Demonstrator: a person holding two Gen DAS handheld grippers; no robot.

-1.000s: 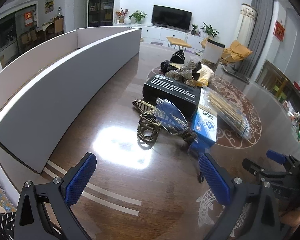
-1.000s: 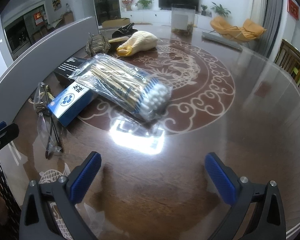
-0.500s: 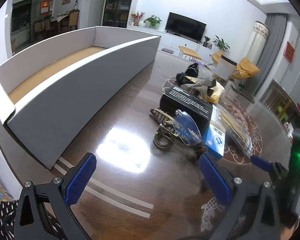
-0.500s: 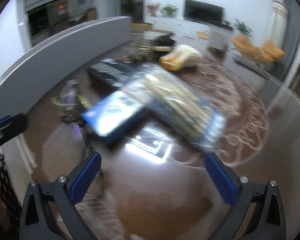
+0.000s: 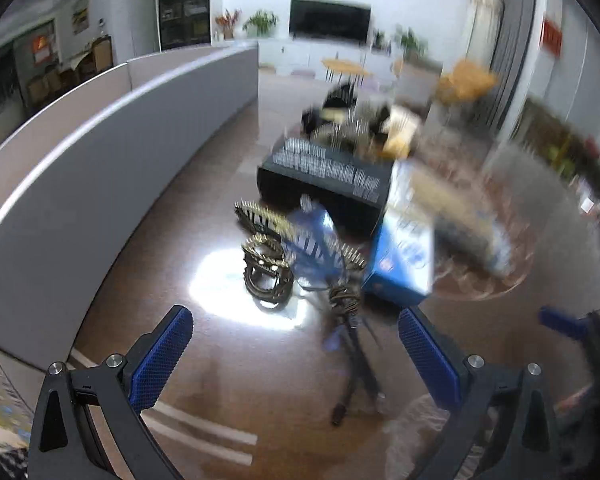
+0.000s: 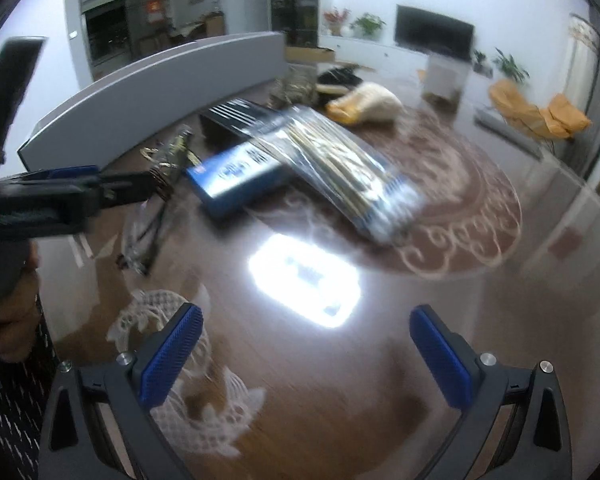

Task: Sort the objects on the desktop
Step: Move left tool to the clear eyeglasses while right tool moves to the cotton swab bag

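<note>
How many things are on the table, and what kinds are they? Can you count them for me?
Boxes: 2, black box and blue box
Cotton swab bags: 1
Hair clips near the left claw: at least 2, blurry
Glasses in clear wrap: 1
Yellow-white gloves: 1 bundle
Total: at least 7; the blurry far pile is not counted.

left wrist — low, faces table (image 5: 180, 264) | right wrist — same | share blue box (image 6: 236, 176)

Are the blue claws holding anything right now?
No. The left gripper and the right gripper are both open with nothing between their pads. The blue box lies on the table, untouched.
</note>
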